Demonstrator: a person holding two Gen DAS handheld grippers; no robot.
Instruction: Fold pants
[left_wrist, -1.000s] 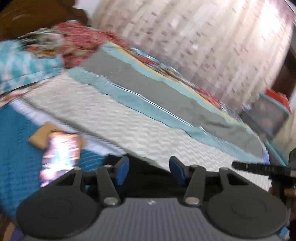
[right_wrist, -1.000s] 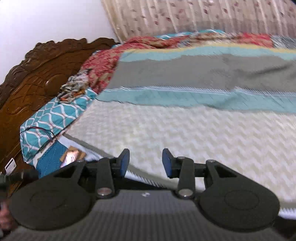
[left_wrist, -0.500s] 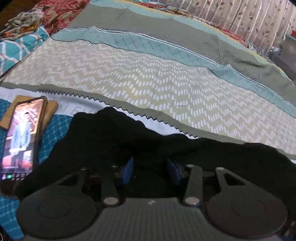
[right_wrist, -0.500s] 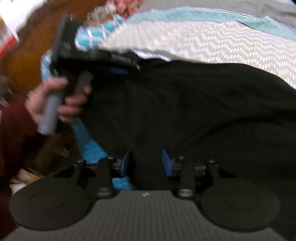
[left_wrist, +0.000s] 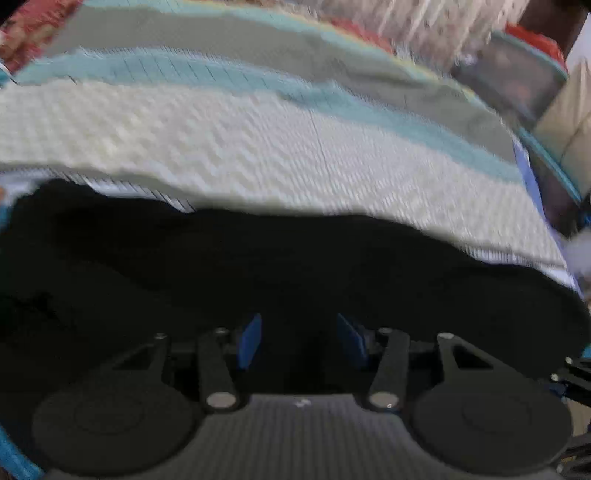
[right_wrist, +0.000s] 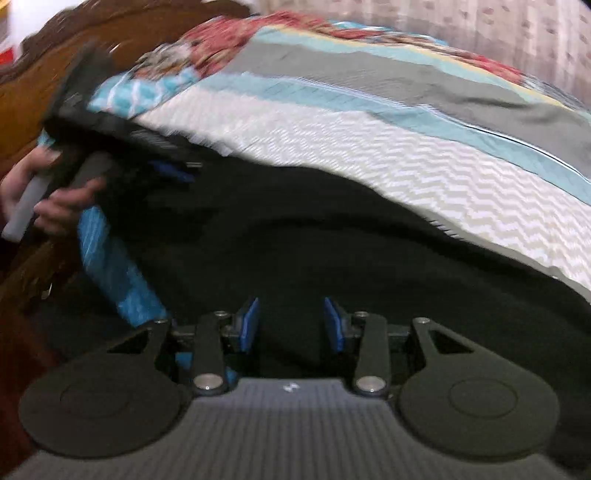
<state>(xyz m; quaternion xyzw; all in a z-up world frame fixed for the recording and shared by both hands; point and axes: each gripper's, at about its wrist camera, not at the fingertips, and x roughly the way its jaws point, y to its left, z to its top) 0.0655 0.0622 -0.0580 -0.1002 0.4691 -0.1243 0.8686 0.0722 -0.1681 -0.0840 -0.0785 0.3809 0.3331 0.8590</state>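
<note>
Black pants (left_wrist: 295, 266) lie spread along the near edge of the bed and fill the lower half of both wrist views (right_wrist: 295, 240). My left gripper (left_wrist: 299, 332) hovers low over them; its blue pads stand apart and are opening a little, with black cloth showing in the gap. My right gripper (right_wrist: 291, 317) is open over the pants too, its pads not pressing on the cloth. In the right wrist view the left gripper (right_wrist: 177, 171) sits at the pants' far left end, held by a hand (right_wrist: 55, 206). Both views are motion-blurred.
A striped bedspread (left_wrist: 258, 155) with white chevron, teal and grey bands covers the bed beyond the pants. A carved wooden headboard (right_wrist: 37, 110) and a teal patterned pillow (right_wrist: 147, 92) stand at the left. A curtain (right_wrist: 480, 37) hangs behind; a box (left_wrist: 517, 81) sits past the bed's right end.
Both grippers tipped down from looking across the bed onto the pants, which now fill the foreground. The left view slid right; the phone has left it.
</note>
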